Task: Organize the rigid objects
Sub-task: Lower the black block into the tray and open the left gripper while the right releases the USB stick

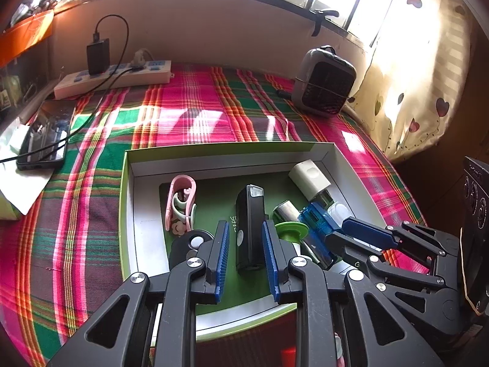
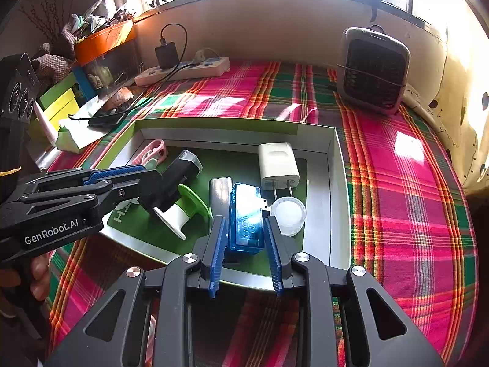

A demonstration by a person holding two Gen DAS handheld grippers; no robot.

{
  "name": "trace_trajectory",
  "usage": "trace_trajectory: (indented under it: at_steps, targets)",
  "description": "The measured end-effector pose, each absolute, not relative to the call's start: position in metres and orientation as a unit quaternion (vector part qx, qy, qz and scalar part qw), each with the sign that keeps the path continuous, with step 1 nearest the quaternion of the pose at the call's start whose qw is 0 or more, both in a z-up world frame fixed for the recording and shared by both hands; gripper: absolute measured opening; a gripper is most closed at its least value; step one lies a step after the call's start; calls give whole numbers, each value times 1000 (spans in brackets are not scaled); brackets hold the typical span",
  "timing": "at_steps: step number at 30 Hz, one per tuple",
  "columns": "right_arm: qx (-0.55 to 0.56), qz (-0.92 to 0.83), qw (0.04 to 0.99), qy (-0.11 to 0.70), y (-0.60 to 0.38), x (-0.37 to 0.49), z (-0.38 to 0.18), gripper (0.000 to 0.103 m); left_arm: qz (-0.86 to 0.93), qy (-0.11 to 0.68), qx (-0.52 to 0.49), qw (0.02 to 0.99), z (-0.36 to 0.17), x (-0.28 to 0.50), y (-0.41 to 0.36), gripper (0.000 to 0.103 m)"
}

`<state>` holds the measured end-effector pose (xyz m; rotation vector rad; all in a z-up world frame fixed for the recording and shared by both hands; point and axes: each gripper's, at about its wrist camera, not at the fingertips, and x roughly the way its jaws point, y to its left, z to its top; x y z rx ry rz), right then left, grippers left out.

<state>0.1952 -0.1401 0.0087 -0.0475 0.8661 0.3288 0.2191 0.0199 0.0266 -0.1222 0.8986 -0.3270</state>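
While the black torch [image 1: 249, 214] is pinched at mid-body between the pressed-in pads of the left gripper [image 1: 246, 224], it is held over the middle of the green-rimmed box [image 1: 232, 146], lens end toward the far wall. Whether its lower end rests on the floor cannot be told. The right gripper [image 2: 245, 223] is set astride the blue USB meter [image 2: 244, 208] near the near wall, pads close on both sides; whether they press on it cannot be told. Judgement: the torch would best be lowered flat onto the bare green floor between the pink clip [image 1: 180, 202] and the green-and-white spool [image 2: 183, 211], parallel to the side walls, and released only once supported. The two grippers are crowded, so one should be moved at a time. A black fob [image 1: 186, 244] toward the near left corner is shown only from the left wrist. Only from the right wrist are seen the clear round pot [image 2: 288, 214] touching the meter's right side, the prongs of the white charger [image 2: 276, 165] toward the far right corner, and a person's fingers [image 2: 39, 275] under the left gripper.
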Motion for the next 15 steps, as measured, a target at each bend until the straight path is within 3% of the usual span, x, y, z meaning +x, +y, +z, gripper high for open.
trace_trajectory:
  at_steps: [15]
  targets:
    - [-26, 157, 899, 409, -139, 183, 17, 32, -147, 427, -54, 891, 32, 204, 24, 22]
